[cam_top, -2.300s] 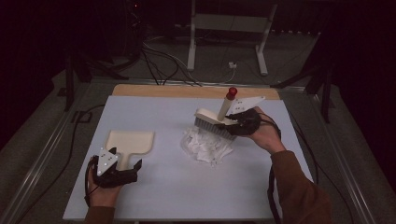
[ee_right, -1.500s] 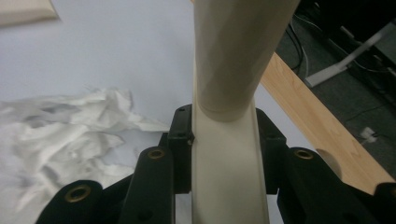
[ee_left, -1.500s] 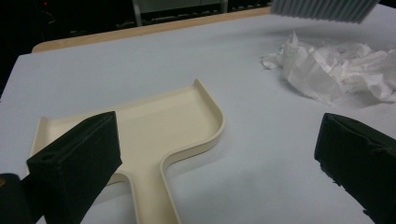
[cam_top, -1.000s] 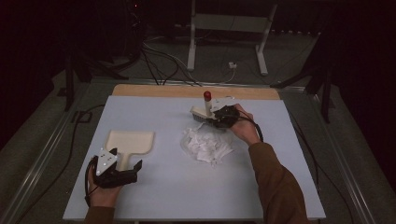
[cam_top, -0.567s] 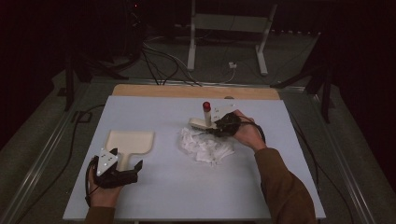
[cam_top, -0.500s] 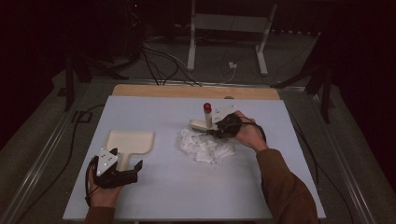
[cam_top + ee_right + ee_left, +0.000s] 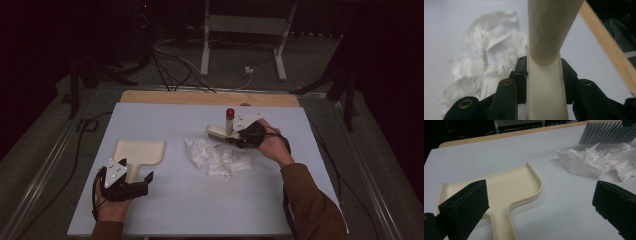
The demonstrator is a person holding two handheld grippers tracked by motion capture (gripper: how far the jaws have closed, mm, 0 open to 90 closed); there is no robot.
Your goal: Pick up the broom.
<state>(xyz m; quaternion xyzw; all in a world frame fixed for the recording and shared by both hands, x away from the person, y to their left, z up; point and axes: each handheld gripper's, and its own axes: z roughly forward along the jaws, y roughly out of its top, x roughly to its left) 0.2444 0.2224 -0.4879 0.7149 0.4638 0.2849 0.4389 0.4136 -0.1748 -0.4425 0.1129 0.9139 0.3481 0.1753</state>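
Note:
A cream dustpan (image 7: pixel 138 151) lies at the table's left, with its handle pointing toward the person. My left gripper (image 7: pixel 145 184) rests at that handle, open; in the left gripper view (image 7: pixel 539 195) the wide-apart jaws straddle the dustpan (image 7: pixel 506 185) without pressing it. A heap of torn white paper scraps (image 7: pixel 217 156) sits mid-table. My right gripper (image 7: pixel 236 137) is shut on the cream handle of a brush (image 7: pixel 218 133) with a red tip, just behind the heap's far right side. The right gripper view (image 7: pixel 544 67) shows the brush handle (image 7: pixel 545 95) clamped, with scraps (image 7: pixel 486 57) beyond.
The pale blue table top (image 7: pixel 170 210) ends at the back in a wooden strip (image 7: pixel 200 98). Cables and a metal stand (image 7: pixel 240 30) occupy the dark floor beyond. The brush bristles (image 7: pixel 606 133) hang over the scraps (image 7: pixel 596 162) in the left gripper view.
My right gripper has brought the brush down behind the paper heap, then shifted it slightly right and toward the person. The left gripper and dustpan have stayed put.

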